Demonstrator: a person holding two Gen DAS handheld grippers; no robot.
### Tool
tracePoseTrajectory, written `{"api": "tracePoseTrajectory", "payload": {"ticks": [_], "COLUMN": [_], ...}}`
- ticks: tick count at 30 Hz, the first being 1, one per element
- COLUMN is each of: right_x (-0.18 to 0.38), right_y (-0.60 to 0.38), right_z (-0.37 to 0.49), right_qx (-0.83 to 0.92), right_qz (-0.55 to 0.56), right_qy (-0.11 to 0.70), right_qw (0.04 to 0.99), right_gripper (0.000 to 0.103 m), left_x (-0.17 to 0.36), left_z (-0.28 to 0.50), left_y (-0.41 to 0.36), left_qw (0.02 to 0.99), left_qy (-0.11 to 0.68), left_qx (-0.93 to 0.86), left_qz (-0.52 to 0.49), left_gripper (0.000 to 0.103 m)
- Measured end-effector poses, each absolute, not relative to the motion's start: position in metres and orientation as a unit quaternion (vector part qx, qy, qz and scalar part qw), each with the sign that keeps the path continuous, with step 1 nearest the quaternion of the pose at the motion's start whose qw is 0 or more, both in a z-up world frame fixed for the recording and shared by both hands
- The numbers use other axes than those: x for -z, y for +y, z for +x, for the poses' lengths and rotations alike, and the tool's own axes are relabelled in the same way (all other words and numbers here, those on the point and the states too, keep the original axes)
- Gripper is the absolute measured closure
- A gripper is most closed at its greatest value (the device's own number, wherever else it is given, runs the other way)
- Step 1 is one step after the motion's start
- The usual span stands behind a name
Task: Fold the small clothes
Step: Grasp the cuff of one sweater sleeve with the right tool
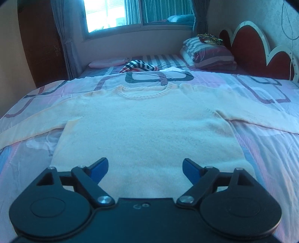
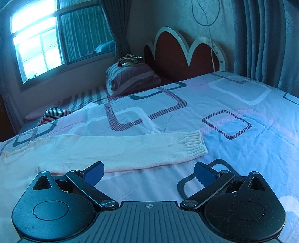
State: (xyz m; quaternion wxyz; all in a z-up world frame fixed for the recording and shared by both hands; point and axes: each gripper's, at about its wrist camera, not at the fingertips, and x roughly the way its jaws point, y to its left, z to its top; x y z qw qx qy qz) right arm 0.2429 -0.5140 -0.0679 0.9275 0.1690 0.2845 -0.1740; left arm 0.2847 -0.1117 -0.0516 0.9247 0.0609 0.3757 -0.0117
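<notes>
Sweater (image 1: 149, 130) lies flat on the bed (image 1: 261, 149). Both claws, left (image 1: 145, 171) and right (image 2: 149, 174), spread and empty: best pinch the cuff (image 2: 194, 144) cleanly, fold the sleeve across the sweater.

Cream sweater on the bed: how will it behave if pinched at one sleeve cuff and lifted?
Likely floppy: the sweater is soft knit lying flat, so it should drape and trail. The ribbed cuff probably grips well. Dragging may wrinkle the bedsheet.

You've got a bed (image 1: 261, 149) under a patterned sheet, scalloped red headboard (image 2: 173, 56) against the wall, striped pillow (image 2: 130, 78) beside it. Window (image 1: 112, 15) behind, bright daylight, grey curtains (image 2: 261, 37) either side.
</notes>
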Motion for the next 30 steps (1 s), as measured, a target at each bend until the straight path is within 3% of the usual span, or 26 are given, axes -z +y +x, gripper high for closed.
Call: {"api": "tracePoseTrajectory", "payload": {"ticks": [1, 2, 6, 9, 13, 14, 16, 23, 26, 30], "right_x": [0.074, 0.079, 0.102, 0.12, 0.12, 0.119, 0.119, 0.099, 0.117, 0.106], "right_y": [-0.524, -0.535, -0.574, -0.595, -0.6, -0.6, -0.601, -0.592, -0.618, -0.603], "right_z": [0.247, 0.251, 0.257, 0.265, 0.272, 0.274, 0.277, 0.28, 0.29, 0.301], "right_qx": [0.182, 0.189, 0.206, 0.203, 0.201, 0.2, 0.202, 0.216, 0.241, 0.227], "right_qz": [0.182, 0.199, 0.271, 0.331, 0.349, 0.349, 0.354, 0.283, 0.327, 0.297], "right_qy": [0.29, 0.294, 0.292, 0.295, 0.281, 0.283, 0.288, 0.27, 0.3, 0.291], "right_qw": [0.922, 0.916, 0.894, 0.873, 0.871, 0.871, 0.867, 0.895, 0.863, 0.881], "right_gripper": [0.03, 0.035, 0.036, 0.056, 0.063, 0.079, 0.096, 0.101, 0.101, 0.101], "left_x": [0.054, 0.056, 0.061, 0.064, 0.068, 0.068, 0.067, 0.059, 0.061, 0.065], "left_z": [0.289, 0.292, 0.306, 0.314, 0.321, 0.323, 0.327, 0.336, 0.343, 0.355], "left_y": [-0.114, -0.116, -0.124, -0.127, -0.125, -0.123, -0.119, -0.093, -0.08, -0.064], "left_qw": [0.922, 0.92, 0.917, 0.915, 0.915, 0.915, 0.914, 0.92, 0.92, 0.918], "left_qy": [0.382, 0.386, 0.393, 0.397, 0.397, 0.397, 0.398, 0.383, 0.383, 0.388], "left_qx": [0.01, 0.01, 0.007, 0.004, -0.002, -0.003, -0.009, -0.019, -0.017, -0.001], "left_qz": [0.064, 0.066, 0.076, 0.073, 0.074, 0.075, 0.075, 0.08, 0.083, 0.084], "left_gripper": [0.017, 0.017, 0.016, 0.015, 0.015, 0.015, 0.015, 0.014, 0.013, 0.013]}}
